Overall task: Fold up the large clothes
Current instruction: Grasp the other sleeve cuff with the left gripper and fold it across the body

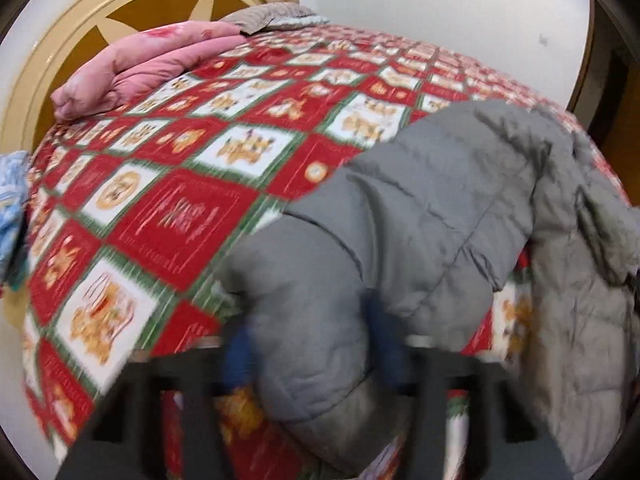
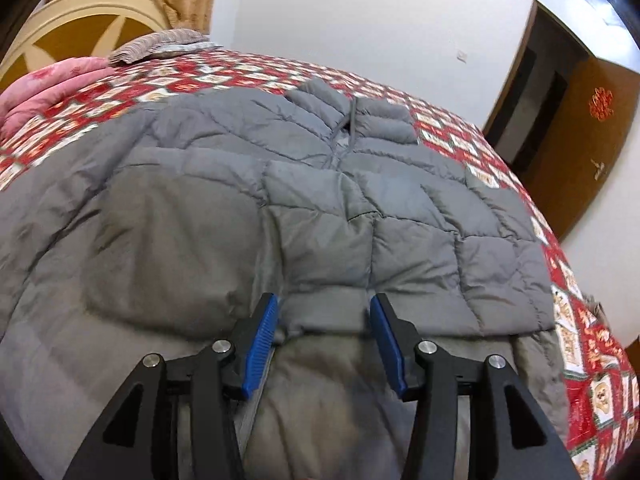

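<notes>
1. A bed covered by a red patchwork quilt [image 1: 192, 208] stands against a white wall [image 2: 360, 12].
2. The left gripper [image 1: 312, 356], blurred, is clamped on the sleeve [image 1: 320, 320] of a grey puffer jacket [image 2: 280, 200].
3. The right gripper [image 2: 324, 328] stands parted astride the jacket's hem, pads not visibly squeezing.
4. The jacket lies spread front-up on the quilt, collar farthest away.
5. A pink duvet [image 1: 152, 64] sits near the headboard [image 1: 60, 48].

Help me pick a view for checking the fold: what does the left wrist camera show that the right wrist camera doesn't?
Left wrist only: the left claw, blurred, closed around a grey sleeve, and blue cloth at the bed's edge.

Right wrist only: the jacket's collar, the right claw astride its hem, and a brown door.

Both: the grey puffer jacket, red patterned bedspread, pink quilt, headboard.
</notes>
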